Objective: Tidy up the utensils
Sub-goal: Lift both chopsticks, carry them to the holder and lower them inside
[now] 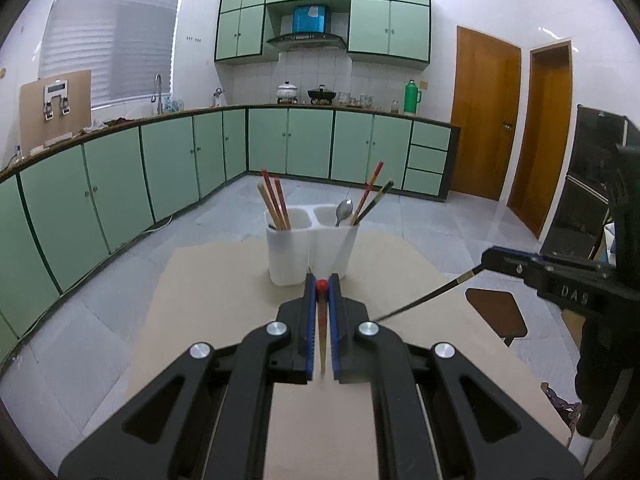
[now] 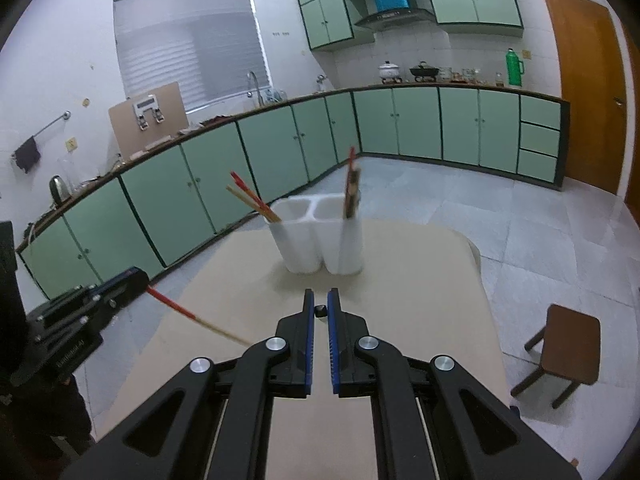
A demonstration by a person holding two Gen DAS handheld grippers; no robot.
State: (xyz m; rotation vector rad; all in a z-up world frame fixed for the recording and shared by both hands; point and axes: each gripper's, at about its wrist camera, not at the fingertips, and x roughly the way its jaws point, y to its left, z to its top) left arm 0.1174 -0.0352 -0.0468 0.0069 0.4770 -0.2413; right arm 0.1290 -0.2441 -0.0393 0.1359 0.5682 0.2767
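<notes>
A white utensil holder with compartments (image 1: 292, 256) (image 2: 316, 244) stands on the beige table. Its left compartment holds red and wooden chopsticks (image 1: 274, 200) (image 2: 252, 200). Its right compartment holds a metal spoon (image 1: 343, 212) and chopsticks (image 1: 370, 194) (image 2: 352, 188). My left gripper (image 1: 321, 285) is shut on a red-topped wooden chopstick (image 1: 322, 332), a little short of the holder; the chopstick also shows in the right wrist view (image 2: 192, 316). My right gripper (image 2: 320, 311) is shut on a black chopstick, whose end (image 2: 320, 311) shows between the fingers; its shaft shows in the left wrist view (image 1: 432, 294).
The beige table (image 1: 224, 292) (image 2: 420, 280) stands on a grey tiled floor. A brown stool (image 2: 568, 348) (image 1: 496, 312) stands to the right of the table. Green kitchen cabinets (image 1: 160, 160) run along the back and left walls.
</notes>
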